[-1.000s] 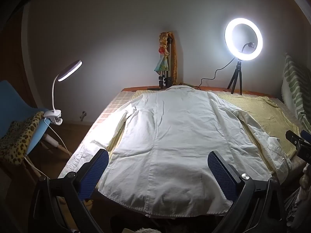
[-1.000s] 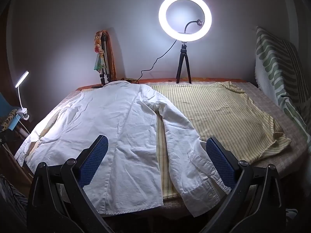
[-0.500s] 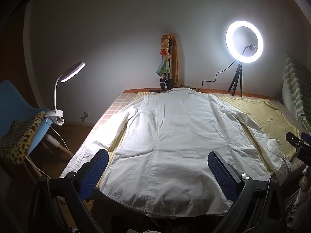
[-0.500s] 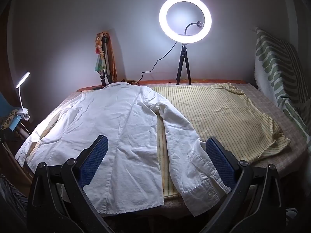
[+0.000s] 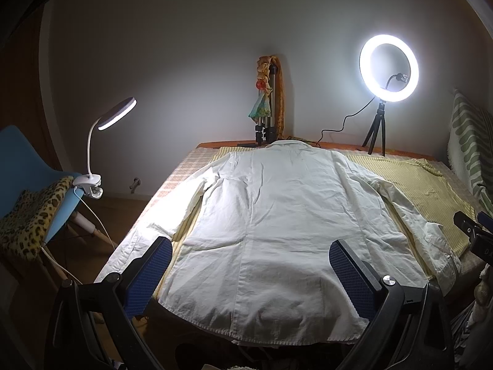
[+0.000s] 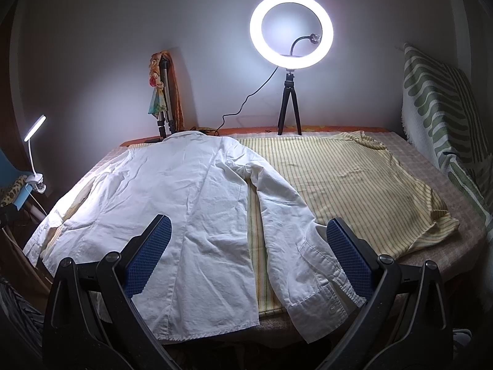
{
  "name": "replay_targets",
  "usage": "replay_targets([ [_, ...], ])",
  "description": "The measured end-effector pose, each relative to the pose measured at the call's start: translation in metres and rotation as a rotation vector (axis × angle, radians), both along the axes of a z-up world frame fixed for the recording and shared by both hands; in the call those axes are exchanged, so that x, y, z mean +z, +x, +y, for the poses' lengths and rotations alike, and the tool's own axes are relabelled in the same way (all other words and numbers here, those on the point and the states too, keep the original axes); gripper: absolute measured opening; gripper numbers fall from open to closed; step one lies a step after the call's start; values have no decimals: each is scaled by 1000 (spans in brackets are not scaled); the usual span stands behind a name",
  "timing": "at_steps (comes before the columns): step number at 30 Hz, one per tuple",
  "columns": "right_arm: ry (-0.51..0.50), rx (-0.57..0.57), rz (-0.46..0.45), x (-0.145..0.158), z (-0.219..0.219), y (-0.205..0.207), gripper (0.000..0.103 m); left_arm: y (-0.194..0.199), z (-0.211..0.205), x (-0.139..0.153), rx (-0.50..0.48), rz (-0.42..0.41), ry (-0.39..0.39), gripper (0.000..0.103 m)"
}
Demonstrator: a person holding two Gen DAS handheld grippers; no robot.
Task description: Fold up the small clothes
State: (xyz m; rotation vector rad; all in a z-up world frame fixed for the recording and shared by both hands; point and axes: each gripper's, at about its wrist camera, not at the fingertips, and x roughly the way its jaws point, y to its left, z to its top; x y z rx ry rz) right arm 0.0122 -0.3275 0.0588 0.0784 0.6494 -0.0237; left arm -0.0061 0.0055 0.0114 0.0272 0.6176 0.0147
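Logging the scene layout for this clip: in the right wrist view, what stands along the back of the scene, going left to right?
Clip-on desk lamp → folded tripod draped with cloth → ring light on its small tripod → green-and-white striped textile at the right edge.

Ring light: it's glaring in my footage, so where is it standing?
The ring light stands on its small tripod at the table's far edge, right of the white shirt collar, behind the yellow striped cloth.

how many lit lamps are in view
2: a round white ring light on a black tripod at the table's far edge, and a white gooseneck clip lamp clamped to the blue chair, left.
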Motion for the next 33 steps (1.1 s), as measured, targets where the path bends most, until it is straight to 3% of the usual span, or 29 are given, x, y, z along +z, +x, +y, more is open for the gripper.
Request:
replay_targets([
  [33, -42, -42, -19, -2, 0, 2, 102, 2, 2, -9, 17, 0, -9, 103],
])
